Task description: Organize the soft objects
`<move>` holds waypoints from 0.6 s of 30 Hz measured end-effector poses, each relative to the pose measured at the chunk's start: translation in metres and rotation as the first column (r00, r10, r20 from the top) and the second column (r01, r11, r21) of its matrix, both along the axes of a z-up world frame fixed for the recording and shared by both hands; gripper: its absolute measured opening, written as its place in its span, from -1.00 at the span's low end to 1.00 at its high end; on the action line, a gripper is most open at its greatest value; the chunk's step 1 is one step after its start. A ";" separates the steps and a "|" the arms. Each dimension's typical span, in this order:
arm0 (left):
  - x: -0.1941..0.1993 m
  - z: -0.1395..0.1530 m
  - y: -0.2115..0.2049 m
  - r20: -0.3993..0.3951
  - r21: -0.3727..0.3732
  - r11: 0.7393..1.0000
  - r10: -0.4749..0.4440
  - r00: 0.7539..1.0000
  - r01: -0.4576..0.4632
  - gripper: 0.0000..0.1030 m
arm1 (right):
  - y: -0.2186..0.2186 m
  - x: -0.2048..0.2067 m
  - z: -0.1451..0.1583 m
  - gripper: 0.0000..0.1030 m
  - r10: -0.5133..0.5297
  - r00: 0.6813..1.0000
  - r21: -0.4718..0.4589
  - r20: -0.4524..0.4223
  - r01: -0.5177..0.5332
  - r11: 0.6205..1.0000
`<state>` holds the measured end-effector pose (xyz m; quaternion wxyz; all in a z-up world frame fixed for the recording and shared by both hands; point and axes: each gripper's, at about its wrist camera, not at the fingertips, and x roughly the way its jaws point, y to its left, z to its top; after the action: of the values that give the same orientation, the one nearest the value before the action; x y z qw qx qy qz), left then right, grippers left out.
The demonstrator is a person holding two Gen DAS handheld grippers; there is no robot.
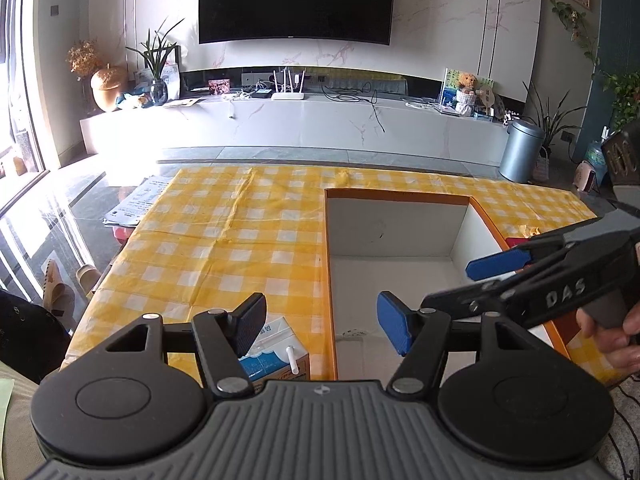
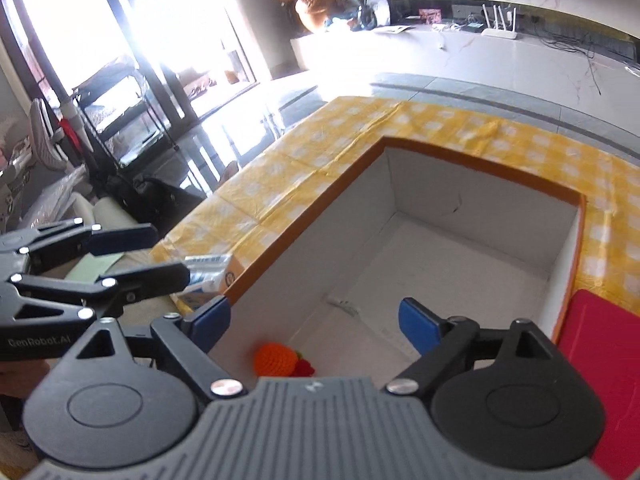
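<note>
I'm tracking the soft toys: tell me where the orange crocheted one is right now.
In the right wrist view, the orange crocheted toy lies on the floor of the white box, near its closest left corner, just ahead of the open right gripper.

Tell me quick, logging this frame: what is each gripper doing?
Left gripper: open, holding nothing.
Right gripper: open, empty, above the box.
</note>
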<state>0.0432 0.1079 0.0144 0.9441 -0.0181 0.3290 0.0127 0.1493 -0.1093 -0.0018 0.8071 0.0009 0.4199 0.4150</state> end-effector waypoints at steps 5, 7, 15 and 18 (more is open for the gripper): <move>-0.002 0.012 -0.009 0.015 0.036 0.999 -0.018 1.000 0.017 0.46 | -0.049 0.007 0.029 0.84 -0.140 0.985 0.037 0.105 0.136 0.990; -0.003 0.018 -0.015 0.025 0.048 0.999 -0.025 0.999 0.024 0.46 | -0.073 0.008 0.039 0.87 -0.202 0.970 0.058 0.135 0.196 0.979; 0.000 0.036 -0.055 0.041 0.101 0.991 -0.094 0.995 0.090 0.46 | -0.164 -0.001 0.061 0.91 -0.426 0.862 0.080 0.277 0.421 0.904; 0.006 0.042 -0.072 0.040 0.108 0.988 -0.117 0.992 0.112 0.47 | -0.204 -0.002 0.057 0.95 -0.522 0.797 0.064 0.304 0.529 0.846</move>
<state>0.0491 0.0362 0.0560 0.9503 0.0504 0.3062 -0.0246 0.1474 -0.3129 0.0550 0.9460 0.0425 0.2761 0.1647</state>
